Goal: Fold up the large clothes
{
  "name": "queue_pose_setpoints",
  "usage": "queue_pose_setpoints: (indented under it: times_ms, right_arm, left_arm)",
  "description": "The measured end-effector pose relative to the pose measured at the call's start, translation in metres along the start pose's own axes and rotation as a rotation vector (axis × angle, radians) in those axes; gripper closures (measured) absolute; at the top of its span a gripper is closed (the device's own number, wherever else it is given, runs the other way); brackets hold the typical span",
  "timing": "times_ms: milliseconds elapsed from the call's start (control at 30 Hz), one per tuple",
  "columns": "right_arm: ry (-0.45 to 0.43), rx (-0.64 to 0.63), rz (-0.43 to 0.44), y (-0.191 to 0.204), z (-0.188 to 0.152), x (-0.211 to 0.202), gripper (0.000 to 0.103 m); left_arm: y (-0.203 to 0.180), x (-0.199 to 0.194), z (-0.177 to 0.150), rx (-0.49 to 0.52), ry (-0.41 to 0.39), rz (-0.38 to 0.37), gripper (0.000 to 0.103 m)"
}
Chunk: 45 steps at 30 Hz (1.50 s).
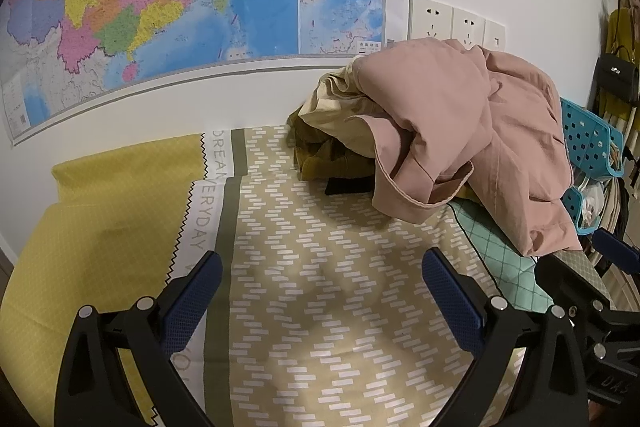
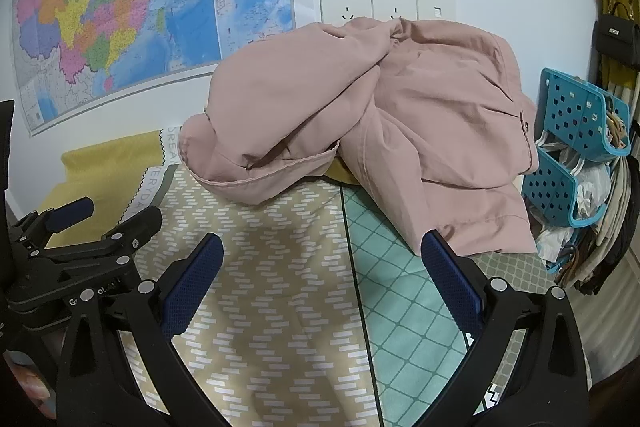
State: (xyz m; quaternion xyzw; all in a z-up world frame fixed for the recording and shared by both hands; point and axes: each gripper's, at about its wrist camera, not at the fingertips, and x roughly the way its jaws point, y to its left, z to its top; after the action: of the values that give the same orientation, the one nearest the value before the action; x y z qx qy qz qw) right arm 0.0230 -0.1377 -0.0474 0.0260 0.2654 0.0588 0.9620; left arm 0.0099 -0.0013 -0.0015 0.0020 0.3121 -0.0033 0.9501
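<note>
Since both tools hang with nothing between their pads, the step in hand looks like the first reach for a garment, and doing it well depends on choosing the right edge. The left hand-held gripper point(image 1: 320, 281) has its fingers spread wide over the chevron-patterned cloth point(image 1: 320, 307) that covers the bench, and the right hand-held gripper point(image 2: 322, 263) is likewise wide apart, near the seam where that cloth meets the teal lattice cloth point(image 2: 404, 311). The pink jacket point(image 2: 400, 107) lies crumpled on top of a heap toward the far right corner of the bench, against the wall below the sockets point(image 2: 386, 3); under it the left view shows a cream garment point(image 1: 332, 107) and an olive-brown one point(image 1: 320, 155). A hemmed flap of the jacket point(image 2: 264, 175) hangs toward the front, and that seems the sounder place to bite, taking one layer only. I would judge it best for each tool to take a separate corner of the hem, then draw the jacket toward the near open part of the bench, lifting enough that the clothes beneath are not dragged along. The blue perforated baskets point(image 2: 576, 131) beyond the right edge stand close, so the pull should go away from them.
</note>
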Motion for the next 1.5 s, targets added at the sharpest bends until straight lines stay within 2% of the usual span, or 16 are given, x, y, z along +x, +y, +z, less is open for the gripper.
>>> queue_pose_setpoints:
  times_ms: [533, 1033, 1100, 1200, 1333, 1500]
  right_arm:
    - [-0.005, -0.004, 0.000, -0.001, 0.001, 0.000, 0.005]
    - [-0.021, -0.065, -0.004, 0.001, 0.011, 0.014, 0.005]
    - [-0.021, -0.093, 0.002, 0.000, 0.014, 0.021, 0.005]
    - [-0.019, -0.143, -0.052, -0.003, 0.019, 0.037, 0.005]
    - [-0.017, -0.253, -0.107, 0.000, 0.024, 0.067, 0.005]
    - [-0.019, -0.410, -0.118, 0.019, 0.023, 0.108, 0.005]
  left_arm:
    - [-0.001, 0.001, 0.002, 0.001, -0.007, 0.002, 0.006]
    - [0.002, 0.012, 0.008, 0.004, 0.004, -0.002, 0.006]
    - [0.005, 0.017, 0.010, 0.002, 0.007, 0.001, 0.006]
    - [0.013, 0.027, 0.015, 0.007, 0.006, 0.024, 0.006]
    - [0.027, 0.042, 0.023, 0.006, 0.016, 0.047, 0.006]
    - [0.044, 0.058, 0.034, 0.016, 0.013, 0.094, 0.006]
